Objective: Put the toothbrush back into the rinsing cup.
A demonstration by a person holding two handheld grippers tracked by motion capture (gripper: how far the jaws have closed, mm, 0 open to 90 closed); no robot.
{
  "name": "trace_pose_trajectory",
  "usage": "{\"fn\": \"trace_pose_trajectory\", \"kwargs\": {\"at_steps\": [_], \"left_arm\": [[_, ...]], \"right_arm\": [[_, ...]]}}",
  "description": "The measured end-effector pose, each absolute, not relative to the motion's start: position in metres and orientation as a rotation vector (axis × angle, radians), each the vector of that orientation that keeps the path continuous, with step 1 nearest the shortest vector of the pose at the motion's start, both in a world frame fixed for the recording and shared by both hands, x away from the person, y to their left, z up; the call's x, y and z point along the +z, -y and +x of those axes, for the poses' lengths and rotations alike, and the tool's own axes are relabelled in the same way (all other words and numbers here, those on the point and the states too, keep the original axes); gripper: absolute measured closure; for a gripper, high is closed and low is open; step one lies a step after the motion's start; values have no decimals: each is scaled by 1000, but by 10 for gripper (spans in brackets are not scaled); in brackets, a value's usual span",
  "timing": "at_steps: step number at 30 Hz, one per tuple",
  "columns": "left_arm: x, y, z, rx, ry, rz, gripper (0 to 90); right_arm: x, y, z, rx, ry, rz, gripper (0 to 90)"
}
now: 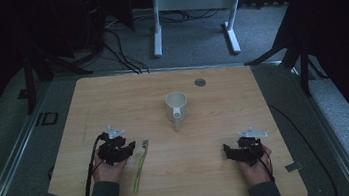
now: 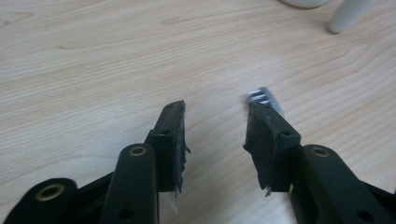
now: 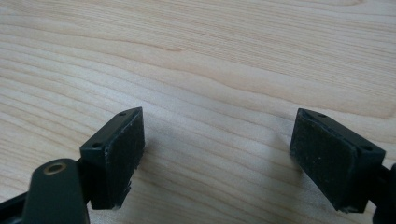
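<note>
A white mug (image 1: 176,103) stands upright in the middle of the wooden table (image 1: 225,117), its handle turned toward the near side. A green toothbrush (image 1: 140,167) lies flat left of centre, bristle head pointing away. My left gripper (image 1: 127,149) rests low just left of the brush head, held by a hand. In the left gripper view it (image 2: 215,109) is open with nothing between the jaws, and the brush head (image 2: 265,95) peeks out past the right-hand jaw. My right gripper (image 1: 229,150) sits at the near right, and in its own view it (image 3: 219,116) is open wide over bare wood.
A small grey disc (image 1: 199,82) is set into the table behind the mug. In the left gripper view the mug's handle (image 2: 348,16) shows at the top right. White desk legs (image 1: 156,24) and cables stand on the floor beyond the far edge.
</note>
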State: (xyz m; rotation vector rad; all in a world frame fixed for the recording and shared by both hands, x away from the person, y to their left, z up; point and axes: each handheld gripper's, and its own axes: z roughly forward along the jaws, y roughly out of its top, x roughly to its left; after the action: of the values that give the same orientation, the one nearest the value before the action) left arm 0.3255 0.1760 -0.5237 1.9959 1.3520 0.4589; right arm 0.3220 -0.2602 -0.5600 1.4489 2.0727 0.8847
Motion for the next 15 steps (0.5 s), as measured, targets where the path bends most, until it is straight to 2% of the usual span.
{"fn": "trace_pose_trajectory", "kwargs": {"at_steps": [5, 15], "left_arm": [[-518, -176, 323, 456, -1334, 1985, 591], [-503, -172, 320, 340, -1327, 2009, 651]], "right_arm": [[-560, 260, 322, 884, -2073, 1448, 177], [-560, 260, 322, 885, -2073, 1449, 177]]}}
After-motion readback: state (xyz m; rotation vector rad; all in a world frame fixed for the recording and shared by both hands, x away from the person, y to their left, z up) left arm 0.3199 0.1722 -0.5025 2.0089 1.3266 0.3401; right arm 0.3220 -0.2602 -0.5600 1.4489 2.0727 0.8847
